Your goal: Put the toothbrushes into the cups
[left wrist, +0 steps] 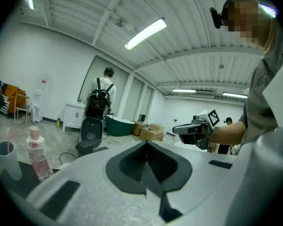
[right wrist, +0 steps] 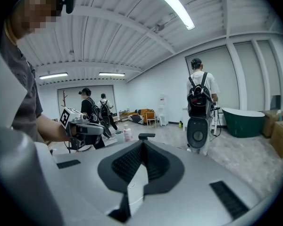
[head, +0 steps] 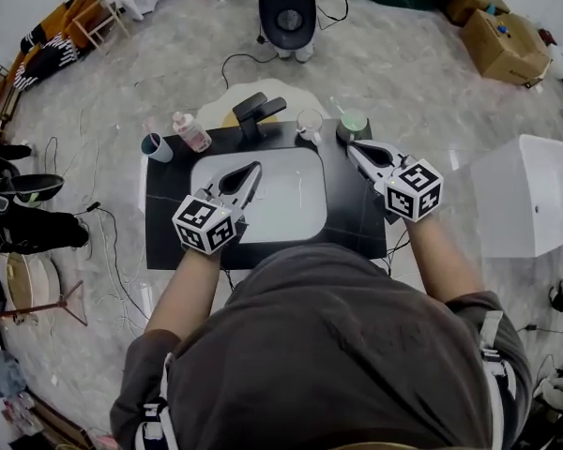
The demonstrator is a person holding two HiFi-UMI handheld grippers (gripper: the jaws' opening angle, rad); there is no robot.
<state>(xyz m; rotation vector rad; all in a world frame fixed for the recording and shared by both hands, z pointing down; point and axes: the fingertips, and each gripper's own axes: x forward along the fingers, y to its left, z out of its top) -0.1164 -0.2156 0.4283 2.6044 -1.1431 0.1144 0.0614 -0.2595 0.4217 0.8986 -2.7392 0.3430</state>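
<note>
A pink toothbrush [left wrist: 9, 138] stands in the dark cup [head: 155, 146] at the back left corner of the black counter [head: 166, 234], beside a bottle [head: 190, 131]. A clear cup [head: 310, 122] and a green cup [head: 354, 123] sit behind the sink [head: 291, 204]. The left gripper [head: 255, 168] and right gripper [head: 351, 145] hover above with jaws closed tip to tip, both empty.

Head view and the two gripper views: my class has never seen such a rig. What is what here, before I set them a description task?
No robot here: a person holds a left hand-held gripper and a right hand-held gripper, both shut and empty. The head view looks down from the person's head; each gripper view looks along its own jaws. Behind the white basin on the black countertop stand a blue-grey cup, a pink-labelled plastic bottle, a black tap, a clear glass cup and a green cup.
</note>
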